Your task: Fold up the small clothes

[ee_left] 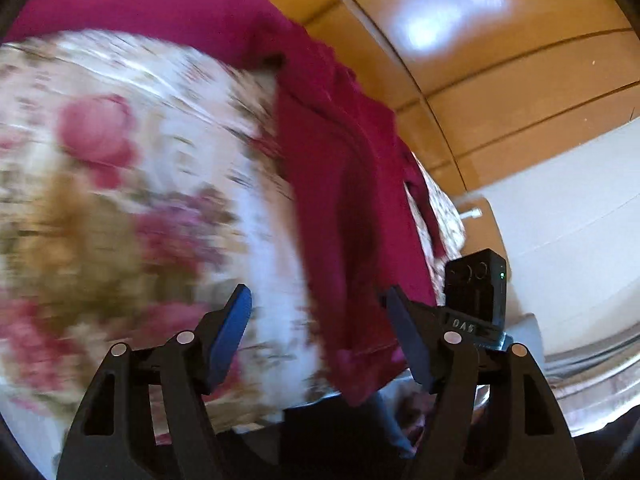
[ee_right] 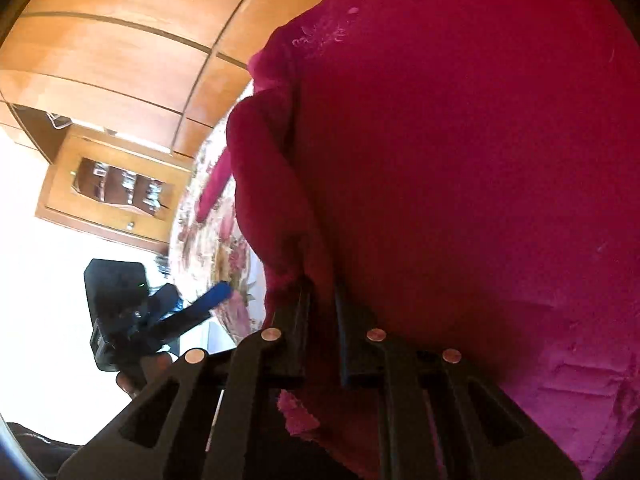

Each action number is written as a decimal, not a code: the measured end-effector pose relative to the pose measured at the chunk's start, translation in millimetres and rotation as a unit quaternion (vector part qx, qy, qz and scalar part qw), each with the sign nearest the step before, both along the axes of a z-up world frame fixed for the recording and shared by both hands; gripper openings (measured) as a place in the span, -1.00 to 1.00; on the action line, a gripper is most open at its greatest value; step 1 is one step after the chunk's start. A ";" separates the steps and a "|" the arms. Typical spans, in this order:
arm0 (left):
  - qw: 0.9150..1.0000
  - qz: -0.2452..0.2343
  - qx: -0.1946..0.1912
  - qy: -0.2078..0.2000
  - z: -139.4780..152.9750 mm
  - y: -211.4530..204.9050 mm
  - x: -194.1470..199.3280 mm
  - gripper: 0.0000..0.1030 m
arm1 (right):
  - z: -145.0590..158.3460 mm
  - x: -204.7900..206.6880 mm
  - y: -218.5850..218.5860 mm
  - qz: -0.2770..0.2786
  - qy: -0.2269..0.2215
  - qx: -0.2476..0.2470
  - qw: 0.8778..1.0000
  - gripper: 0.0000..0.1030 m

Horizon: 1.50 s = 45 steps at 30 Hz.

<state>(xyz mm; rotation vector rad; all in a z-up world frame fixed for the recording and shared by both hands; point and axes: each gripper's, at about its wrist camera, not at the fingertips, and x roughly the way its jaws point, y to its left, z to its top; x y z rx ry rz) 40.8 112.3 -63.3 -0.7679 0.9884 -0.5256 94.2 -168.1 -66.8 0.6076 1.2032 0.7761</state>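
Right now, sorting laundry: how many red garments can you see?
1: the dark red garment lies on the floral cloth, its edge pinched in the right tongs. Others may be hidden under it.

The left gripper (ee_left: 316, 300) points downward with its blue-padded jaws spread wide and nothing between them; the right gripper (ee_right: 322, 284), tilted down just beside it, has its jaws pinched tight on a fold of cloth
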 end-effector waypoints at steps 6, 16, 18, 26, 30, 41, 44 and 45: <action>0.999 -0.038 -0.026 0.007 -1.1 -35.5 24.6 0.34 | 3.9 -11.1 9.3 0.024 -0.018 0.004 1.000 -0.46; 0.997 -0.052 0.063 0.002 1.4 -56.6 39.5 -0.88 | 18.8 -28.6 24.8 0.084 -0.063 -0.020 0.994 0.50; 0.997 -0.044 0.059 0.000 3.9 -43.4 33.0 -0.88 | 24.5 -29.8 16.4 0.088 -0.080 -0.034 0.992 0.62; 0.992 0.024 0.117 -0.032 35.7 50.6 -36.9 -0.96 | 24.4 -32.9 29.1 0.135 -0.097 -0.074 0.983 0.63; 0.981 0.050 0.186 0.024 8.6 65.9 -49.0 -1.00 | 11.3 -36.0 75.5 0.173 -0.098 -0.102 0.975 0.67; 0.950 0.224 0.214 0.038 5.5 142.2 -16.5 0.24 | 20.8 -22.1 85.1 0.165 -0.103 -0.132 0.972 0.68; 0.933 0.279 0.226 0.039 13.0 177.6 5.6 0.24 | 31.6 -14.6 85.9 0.135 -0.122 -0.134 0.974 0.68; 0.926 0.294 0.233 0.040 13.7 187.4 12.9 0.24 | 34.2 -10.4 85.4 0.121 -0.127 -0.137 0.975 0.68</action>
